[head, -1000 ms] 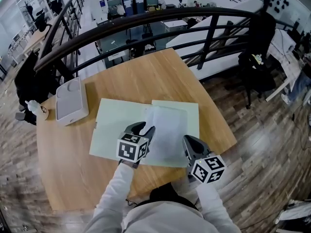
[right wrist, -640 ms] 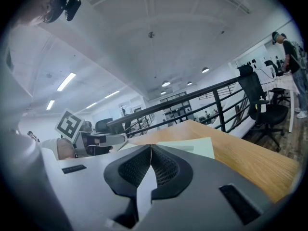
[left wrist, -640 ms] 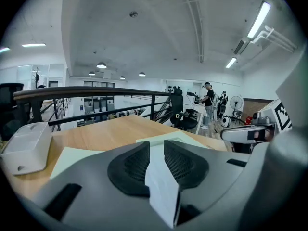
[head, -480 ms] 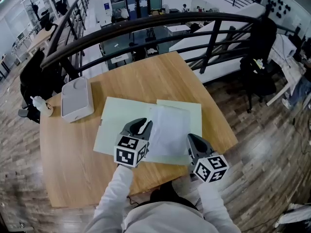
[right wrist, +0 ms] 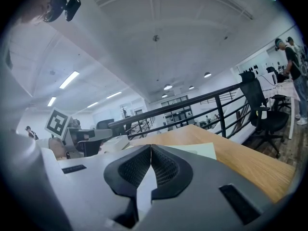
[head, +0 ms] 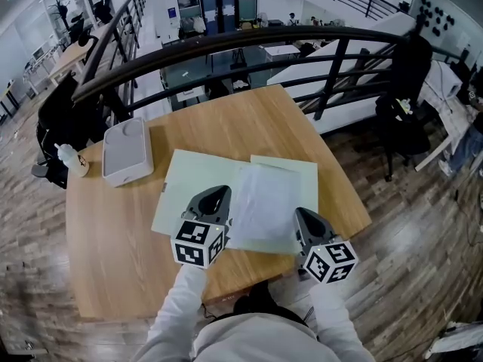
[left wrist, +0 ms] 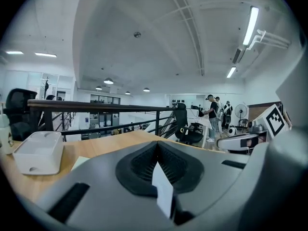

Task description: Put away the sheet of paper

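"Head view first: we see the white sheet of paper (head: pixel 264 200) lying on the pale green sheets (head: pixel 189 194) on the table (head: pixel 249 119), the left gripper (head: pixel 219 197) at its left edge and the right gripper (head: pixel 302 219) at its right edge. Can we read the grip from up here?"

"No, the gripper bodies cover it. What we do get is the grey box (head: pixel 127 151) and the small bottle (head: pixel 70 158) at the table's left side, near the railing (head: pixel 226 40)."

"Left gripper view, then: our jaws are pressed together, pinching a white corner of the sheet that stands up between the pads (left wrist: pixel 139 165). The grey box shows at left, the right gripper at far right."

"And people (left wrist: pixel 211 117) standing past an office chair (left wrist: pixel 185 126), seen level from here."

"Right gripper view: the same, jaws closed on a white strip of the sheet. Ahead we see a pale green edge on the table, the left gripper off to the left."
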The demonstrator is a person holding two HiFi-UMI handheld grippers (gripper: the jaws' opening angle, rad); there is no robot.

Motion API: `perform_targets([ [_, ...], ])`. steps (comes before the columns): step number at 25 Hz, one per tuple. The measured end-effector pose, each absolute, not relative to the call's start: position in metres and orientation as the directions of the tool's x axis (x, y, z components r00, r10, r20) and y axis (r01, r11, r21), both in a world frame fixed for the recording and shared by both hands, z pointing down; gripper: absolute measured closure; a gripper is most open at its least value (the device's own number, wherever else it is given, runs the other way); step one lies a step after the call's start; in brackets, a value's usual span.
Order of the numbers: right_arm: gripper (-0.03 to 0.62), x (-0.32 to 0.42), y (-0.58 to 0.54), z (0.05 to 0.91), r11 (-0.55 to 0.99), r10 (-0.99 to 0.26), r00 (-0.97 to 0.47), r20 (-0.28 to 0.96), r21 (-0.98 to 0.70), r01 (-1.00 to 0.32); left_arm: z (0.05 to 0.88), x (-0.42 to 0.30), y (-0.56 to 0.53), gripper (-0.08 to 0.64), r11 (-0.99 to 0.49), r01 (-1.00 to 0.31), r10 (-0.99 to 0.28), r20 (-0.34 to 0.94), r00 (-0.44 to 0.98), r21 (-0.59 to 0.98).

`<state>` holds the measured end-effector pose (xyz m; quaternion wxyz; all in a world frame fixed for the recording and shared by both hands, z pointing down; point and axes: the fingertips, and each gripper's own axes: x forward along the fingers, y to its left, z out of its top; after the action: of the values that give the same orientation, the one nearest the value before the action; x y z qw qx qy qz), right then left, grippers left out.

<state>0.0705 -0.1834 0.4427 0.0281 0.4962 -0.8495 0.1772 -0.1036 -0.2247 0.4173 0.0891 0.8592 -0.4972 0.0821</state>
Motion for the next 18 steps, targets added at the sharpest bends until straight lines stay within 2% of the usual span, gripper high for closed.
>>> perform_targets([
  [8, 0.565, 0.061, -0.175, 0.434, 0.451, -0.845, -0.49, 0.215, -0.206, -0.868, 0.406, -0.123, -0.204, 0.543, -0.469, -0.879, -0.864, 0.16, 0.477, 0.088],
  [18, 0.566, 0.059, -0.17, 0.426, 0.43, -0.87, -0.448, 0.207, -0.13, -0.894, 0.404, -0.129, -0.191, 0.543, -0.471, -0.875, -0.865, 0.136, 0.483, 0.112],
])
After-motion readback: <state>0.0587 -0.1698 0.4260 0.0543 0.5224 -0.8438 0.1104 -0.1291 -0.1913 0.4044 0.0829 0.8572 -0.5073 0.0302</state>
